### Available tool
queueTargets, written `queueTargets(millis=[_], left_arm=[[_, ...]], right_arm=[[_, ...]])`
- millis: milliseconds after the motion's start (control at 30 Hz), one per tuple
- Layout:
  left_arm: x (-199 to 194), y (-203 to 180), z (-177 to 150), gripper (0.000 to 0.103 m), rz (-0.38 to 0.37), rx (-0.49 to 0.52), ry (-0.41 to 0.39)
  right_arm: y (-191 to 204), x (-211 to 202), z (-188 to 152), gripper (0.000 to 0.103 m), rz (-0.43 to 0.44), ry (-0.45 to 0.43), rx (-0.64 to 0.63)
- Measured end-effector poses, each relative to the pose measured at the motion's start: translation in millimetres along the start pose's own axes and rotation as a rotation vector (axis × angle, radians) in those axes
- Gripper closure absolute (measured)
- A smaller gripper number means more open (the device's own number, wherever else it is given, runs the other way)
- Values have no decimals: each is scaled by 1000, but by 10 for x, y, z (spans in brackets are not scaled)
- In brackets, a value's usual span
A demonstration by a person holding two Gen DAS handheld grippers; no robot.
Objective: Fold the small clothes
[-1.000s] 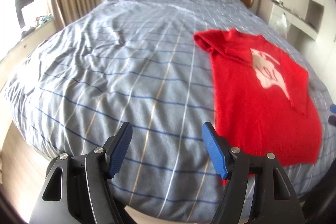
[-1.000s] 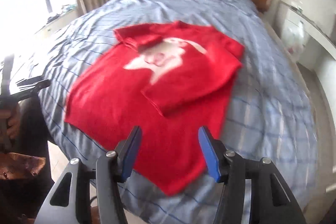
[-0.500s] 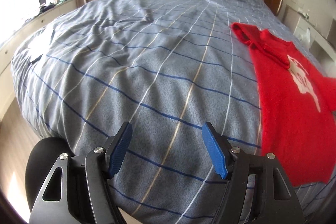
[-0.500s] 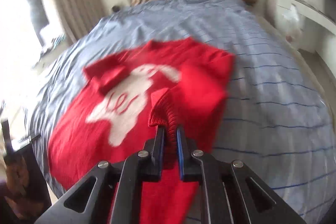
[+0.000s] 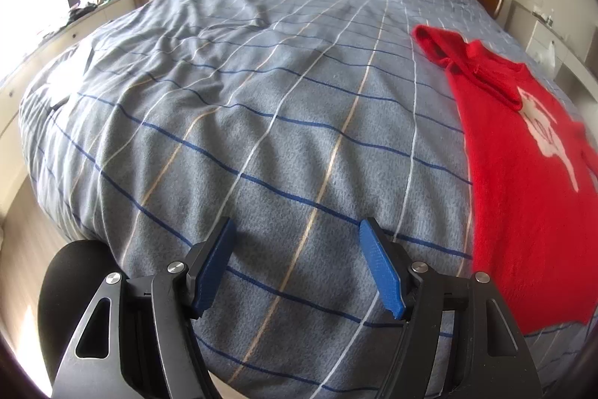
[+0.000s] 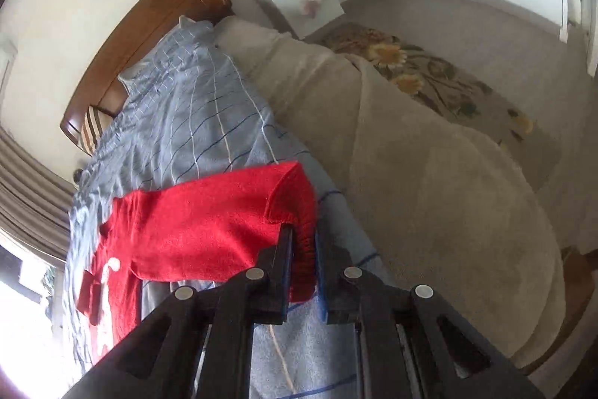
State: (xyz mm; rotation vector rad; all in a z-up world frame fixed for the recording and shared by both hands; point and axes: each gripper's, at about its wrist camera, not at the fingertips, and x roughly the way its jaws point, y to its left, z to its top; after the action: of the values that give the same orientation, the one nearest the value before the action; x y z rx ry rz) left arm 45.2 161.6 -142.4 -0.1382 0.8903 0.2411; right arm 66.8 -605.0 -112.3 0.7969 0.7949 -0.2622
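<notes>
While your right gripper is clamped on the ribbed cuff of a sleeve, your left gripper hangs with its jaws apart and nothing between them, over bare cover near the foot edge of the bed. The sweater lies front up, white motif showing, along the right side of the bed toward the foot; in the left view its hem sits close to the foot edge, and in the right view the held sleeve stretches out toward the bed's right edge, where the beige blanket drapes down. As I read it, you are early in the fold: the body is spread fairly flat, but no lengthwise or crosswise fold shows yet. The other sleeve looks bunched or turned in by the collar in the left view, though whether that counts as a finished fold I cannot tell. What remains, as far as these views go, is to lay the held sleeve across the chest, settle the other one, then bring the hem up toward the collar. Your left gripper is well apart from the sweater and will need to come over to help.
</notes>
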Motion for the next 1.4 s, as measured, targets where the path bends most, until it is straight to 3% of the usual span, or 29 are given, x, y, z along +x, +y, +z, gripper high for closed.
queueTargets(millis=[133,200,233,267,333,400,500,667,700,767,833,933,967,1067,1133,1267,1400], left_arm=[[8,-8,-3,32,3,3,0],[8,-8,-2,32,3,3,-1],[8,-9,-3,32,3,4,-1],[4,-12,-7,32,4,6,-1],[7,-11,-15,32,7,11,-2],[1,-10,-19,32,11,16,-3],[12,-23,-18,32,19,26,-3],[-34,-99,19,32,40,83,0],[-79,-135,51,32,39,112,-10],[-214,-237,171,32,38,180,-58],[-376,-387,372,31,8,256,-125],[-544,-735,738,20,-57,387,-223],[-537,-879,868,18,-93,428,-221],[-353,-1277,1250,18,-265,472,-147],[-141,-1550,1464,21,-318,483,-108],[511,-1962,1786,33,-357,426,75],[1065,-2129,1740,46,-261,408,200]], right_arm=[[-94,-38,-67,67,70,-21,104],[-79,-24,-87,67,91,-19,135],[-85,-14,-86,77,93,-22,146],[-88,-3,-87,98,87,-28,164],[-191,-15,-102,99,105,-32,236],[-337,10,-170,99,55,-13,324],[-469,114,-282,100,-4,30,357],[-281,21,-267,98,-76,20,227],[-226,-33,-267,92,-100,8,195],[-148,-158,-290,70,-149,-17,128],[-46,-306,-359,62,-194,-51,42],[201,-515,-542,62,-208,-92,-104],[292,-568,-626,62,-197,-101,-150],[613,-641,-968,60,-128,-103,-263],[794,-625,-1198,59,-64,-87,-306],[1124,-516,-1634,59,34,-41,-367],[1332,-385,-1945,59,64,-20,-464]])
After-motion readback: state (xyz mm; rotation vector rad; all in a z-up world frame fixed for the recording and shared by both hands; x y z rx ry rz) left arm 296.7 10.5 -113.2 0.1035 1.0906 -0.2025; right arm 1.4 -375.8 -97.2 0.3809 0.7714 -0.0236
